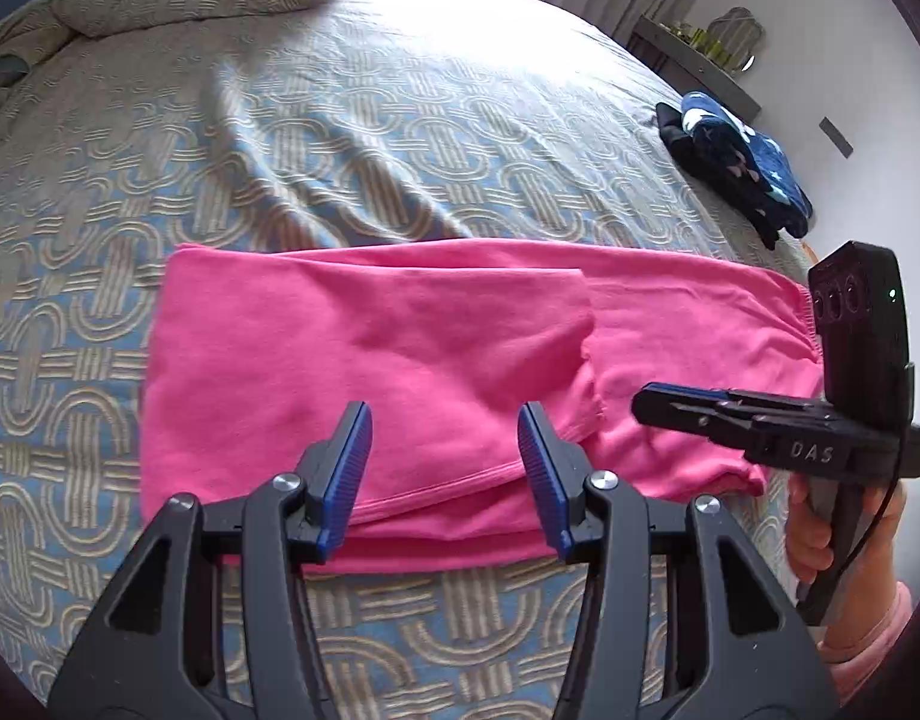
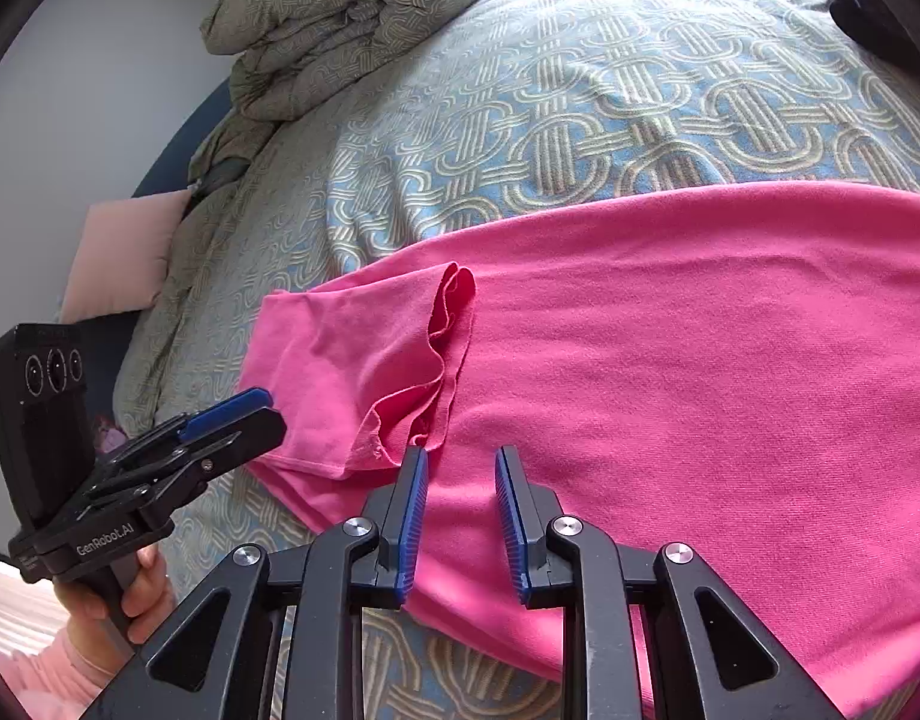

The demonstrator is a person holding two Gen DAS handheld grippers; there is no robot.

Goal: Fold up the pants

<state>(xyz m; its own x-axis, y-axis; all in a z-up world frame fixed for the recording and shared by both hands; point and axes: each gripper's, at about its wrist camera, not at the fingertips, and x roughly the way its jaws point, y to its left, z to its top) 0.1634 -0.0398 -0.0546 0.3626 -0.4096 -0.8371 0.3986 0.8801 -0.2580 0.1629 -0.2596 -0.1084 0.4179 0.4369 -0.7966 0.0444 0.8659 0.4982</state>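
Pink pants lie long, side to side, just past our jaws: left gripper wide apart, right gripper a little apart, both empty.

Pink pants cut off at right edge of right-wrist view; small objects on distant shelf too blurred to identify.

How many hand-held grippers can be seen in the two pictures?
2. The left hand-held gripper hovers over the near edge of the pink pants; the right hand-held gripper is above the pants further right.
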